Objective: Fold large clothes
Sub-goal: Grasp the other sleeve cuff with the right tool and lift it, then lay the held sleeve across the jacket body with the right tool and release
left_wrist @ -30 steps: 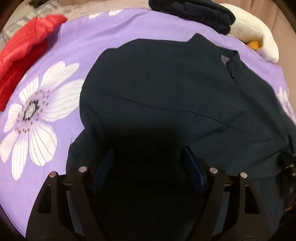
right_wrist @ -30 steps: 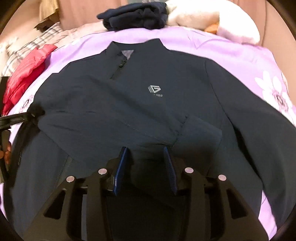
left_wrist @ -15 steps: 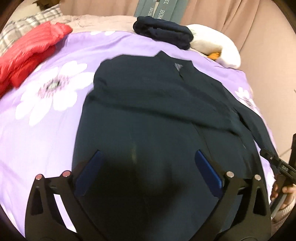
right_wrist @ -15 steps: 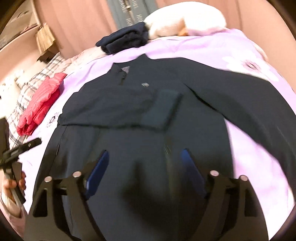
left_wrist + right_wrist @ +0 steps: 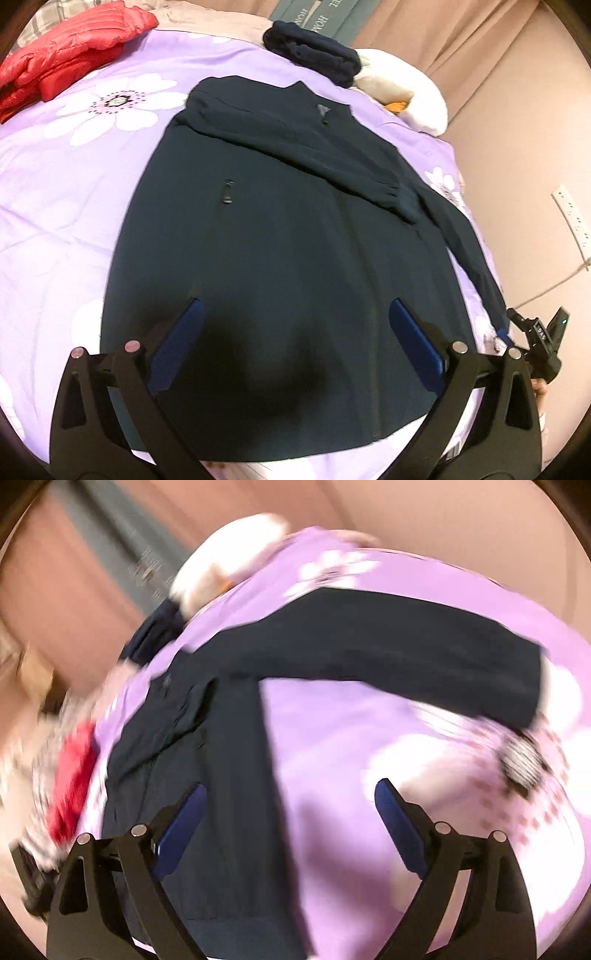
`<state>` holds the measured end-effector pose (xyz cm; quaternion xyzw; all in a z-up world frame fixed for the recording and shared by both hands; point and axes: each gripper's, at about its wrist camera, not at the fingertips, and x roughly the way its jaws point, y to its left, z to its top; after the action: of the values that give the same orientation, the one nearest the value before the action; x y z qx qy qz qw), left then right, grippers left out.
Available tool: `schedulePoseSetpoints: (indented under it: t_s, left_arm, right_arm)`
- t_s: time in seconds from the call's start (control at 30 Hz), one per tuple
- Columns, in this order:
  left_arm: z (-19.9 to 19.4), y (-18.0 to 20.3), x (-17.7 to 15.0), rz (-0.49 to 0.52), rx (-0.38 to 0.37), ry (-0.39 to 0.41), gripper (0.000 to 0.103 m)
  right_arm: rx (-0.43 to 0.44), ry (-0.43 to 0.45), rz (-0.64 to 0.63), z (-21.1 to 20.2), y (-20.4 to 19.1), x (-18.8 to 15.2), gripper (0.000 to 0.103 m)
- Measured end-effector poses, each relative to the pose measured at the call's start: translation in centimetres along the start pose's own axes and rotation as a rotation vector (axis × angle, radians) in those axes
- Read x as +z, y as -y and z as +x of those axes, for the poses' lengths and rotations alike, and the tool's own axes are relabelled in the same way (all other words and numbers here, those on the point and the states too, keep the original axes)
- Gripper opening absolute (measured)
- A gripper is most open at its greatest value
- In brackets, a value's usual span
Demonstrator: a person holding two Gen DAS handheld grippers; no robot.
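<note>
We hold our left gripper (image 5: 295, 332) spread wide above the dark jacket (image 5: 288, 240), gripping nothing. The jacket lies flat on the purple floral bedspread (image 5: 66, 192), one sleeve folded across its chest. Our right gripper (image 5: 288, 808) also gapes empty; its view is blurred, but the other sleeve (image 5: 388, 646) seems stretched out sideways.

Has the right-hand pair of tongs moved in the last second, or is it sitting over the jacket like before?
Yes. The right tongs have swung rightward: they were over the jacket's chest, now they sit over the purple bedspread below the outstretched sleeve.
</note>
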<state>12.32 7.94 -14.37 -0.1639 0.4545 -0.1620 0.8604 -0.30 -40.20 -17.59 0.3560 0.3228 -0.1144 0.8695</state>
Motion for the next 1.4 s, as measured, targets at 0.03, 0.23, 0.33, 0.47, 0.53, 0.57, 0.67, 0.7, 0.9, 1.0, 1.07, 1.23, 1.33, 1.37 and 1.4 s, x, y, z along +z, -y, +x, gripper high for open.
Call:
schedulePoseSetpoints:
  t_s: [0.03,0.23,0.33,0.47,0.53,0.57,0.67,0.7,0.9,1.0,1.07,1.23,1.33,1.37,1.4]
  left_arm:
    - [-0.1,0.4,-0.1,0.007,-0.007,-0.002,0.101]
    - [0.0,2.5,-0.5,0.059,-0.028,-0.012,0.101]
    - [0.3,3.1,-0.5,0.071,-0.031,-0.022,0.101]
    - [0.5,3.6,-0.1,0.084,-0.016,-0.024,0.101]
    - [0.4,3.6,0.1,0.084,-0.008,-0.021,0.101]
    - [0.4,3.7,0.2,0.084,-0.003,-0.017,0.101]
    - [0.2,3.7,0.5,0.089,0.010,-0.009,0.101]
    - [0.2,3.6,0.6,0.090,0.016,-0.008,0.101]
    - [0.5,2.6,1.1,0.064,0.034,-0.007,0.101]
    - [0.7,2.2,1.3,0.059,0.039,-0.006,0.101]
    - [0.9,1.7,1.5,0.054,0.045,-0.008,0.101]
    - [1.6,0.6,2.0,0.024,0.028,-0.003,0.101]
    - [1.6,0.0,2.4,0.011,0.010,0.010,0.101]
    - [1.5,-0.3,2.5,0.006,0.007,0.015,0.101]
    - [1.4,-0.7,2.6,-0.002,0.005,0.024,0.101]
  right_arm:
    - [-0.007,0.016,0.042,-0.5,1.1,-0.1,0.092]
    - [0.020,0.091,0.254,-2.0,6.5,-0.5,0.092]
    - [0.054,0.103,0.322,-1.1,7.6,-0.6,0.092]
    - [0.068,0.145,0.380,0.6,8.0,0.3,0.092]
    - [0.061,0.189,0.399,1.6,7.8,1.5,0.092]
    - [0.055,0.200,0.410,1.9,8.0,2.0,0.092]
    - [-0.007,0.261,0.481,3.0,8.8,3.5,0.092]
    - [-0.021,0.280,0.500,3.1,9.1,3.7,0.090]
    - [-0.108,0.367,0.643,4.0,11.8,4.5,0.027]
    - [-0.097,0.414,0.601,2.8,10.9,5.6,0.020]
    - [-0.104,0.466,0.487,1.1,8.3,7.3,0.019]
    - [-0.104,0.571,0.108,-3.2,-3.0,12.4,0.018]
    - [-0.075,0.575,-0.109,-3.4,-12.6,15.4,0.018]
    - [-0.060,0.564,-0.177,-3.0,-15.9,16.0,0.018]
    - [-0.047,0.547,-0.259,-2.4,-19.4,16.4,0.018]
